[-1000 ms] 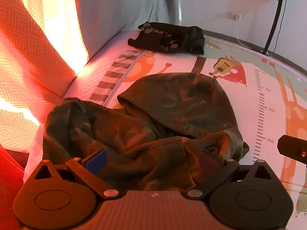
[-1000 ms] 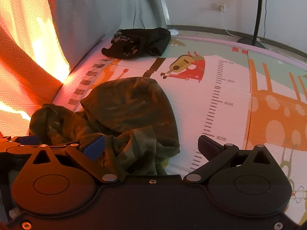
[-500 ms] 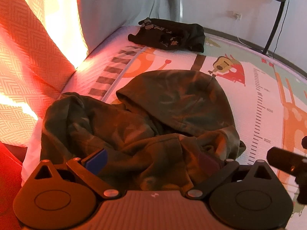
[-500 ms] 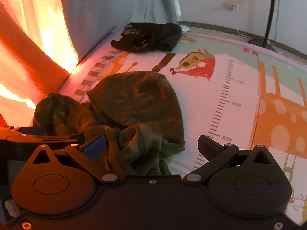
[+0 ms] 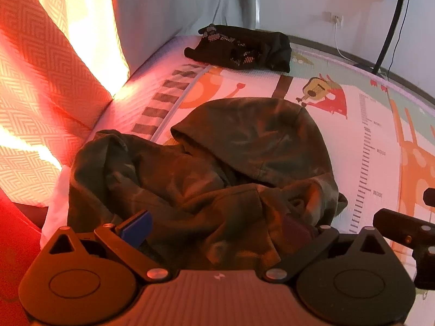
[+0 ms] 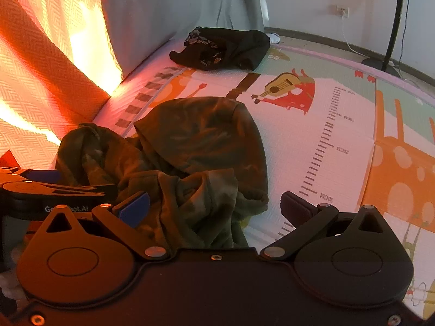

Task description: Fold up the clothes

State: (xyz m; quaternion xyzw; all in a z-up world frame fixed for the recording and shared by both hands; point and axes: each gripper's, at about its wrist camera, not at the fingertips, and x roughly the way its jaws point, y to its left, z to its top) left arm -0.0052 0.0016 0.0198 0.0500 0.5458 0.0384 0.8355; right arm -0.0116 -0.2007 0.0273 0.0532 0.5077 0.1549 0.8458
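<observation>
Nearest the cameras, the left gripper (image 5: 214,228) is hovering low over the near edge of a rumpled dark green camouflage hooded sweatshirt (image 5: 217,179), its fingers spread wide with bunched cloth lying between them but nothing pinched; the right gripper (image 6: 217,206) is hanging just to the right of it, its fingers likewise spread, the blue-padded one over the sweatshirt's near folds and the dark one over the bare mat. Both grippers are sitting side by side, pointing forward and tilted slightly downward toward the garment. The sweatshirt is lying in a heap on the colourful printed foam play mat (image 6: 339,125) on the floor, its body crumpled and twisted nearest the fingers, one bunched part rising at the left, and its hood (image 6: 201,133) spreading flatter beyond; it is showing no neat fold, so by my judgement it is needing spreading and folding. Farther off, near the grey hanging cloth (image 6: 176,8), a black garment with pale patterned patches (image 6: 223,47) is resting in a loose compact bundle, and whether it is folded I cannot tell. Beyond, a black floor-fan stand (image 6: 391,27) is standing by the wall
</observation>
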